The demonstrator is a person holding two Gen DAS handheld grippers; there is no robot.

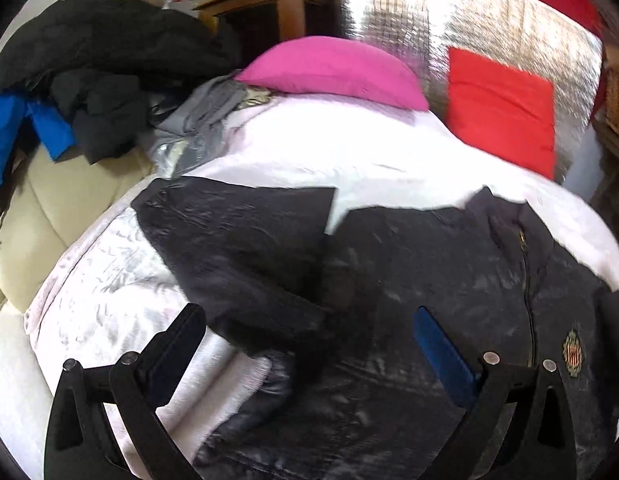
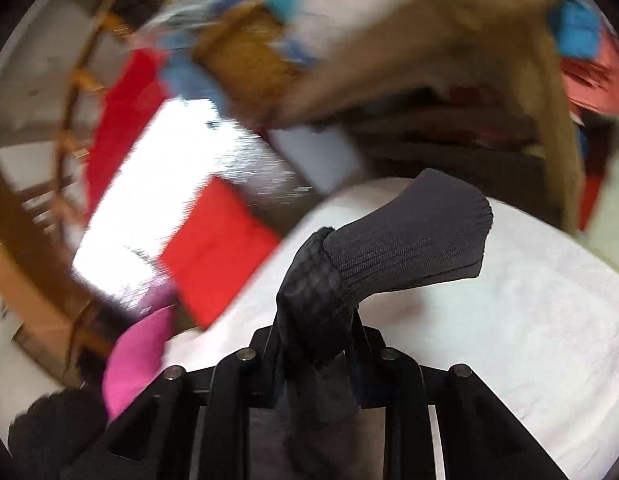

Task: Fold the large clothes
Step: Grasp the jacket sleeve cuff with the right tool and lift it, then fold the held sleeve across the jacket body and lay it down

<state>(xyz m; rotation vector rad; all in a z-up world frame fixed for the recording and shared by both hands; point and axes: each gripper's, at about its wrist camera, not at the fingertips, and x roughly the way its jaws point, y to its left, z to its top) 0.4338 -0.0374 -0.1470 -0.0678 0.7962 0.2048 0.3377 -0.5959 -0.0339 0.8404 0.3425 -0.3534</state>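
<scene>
A black zip-up jacket [image 1: 429, 280] lies front-up on the white bed cover [image 1: 309, 152], with an embroidered badge [image 1: 572, 352] on its chest. One sleeve [image 1: 237, 232] is folded in across its left side. My left gripper [image 1: 307, 312] hovers over the jacket's lower part, open wide, with nothing pinched between its fingers. In the right wrist view my right gripper [image 2: 315, 332] is shut on the jacket's other sleeve. The ribbed cuff [image 2: 413, 236] sticks out past the fingertips, lifted above the white bed cover [image 2: 509, 320].
A pink pillow [image 1: 333, 68] and a red cushion [image 1: 501, 108] sit at the head of the bed against a silver foil panel [image 1: 489, 20]. A pile of dark clothes [image 1: 109, 60] lies on a beige seat [image 1: 69, 208] to the left. Wooden furniture [image 1: 269, 8] stands behind.
</scene>
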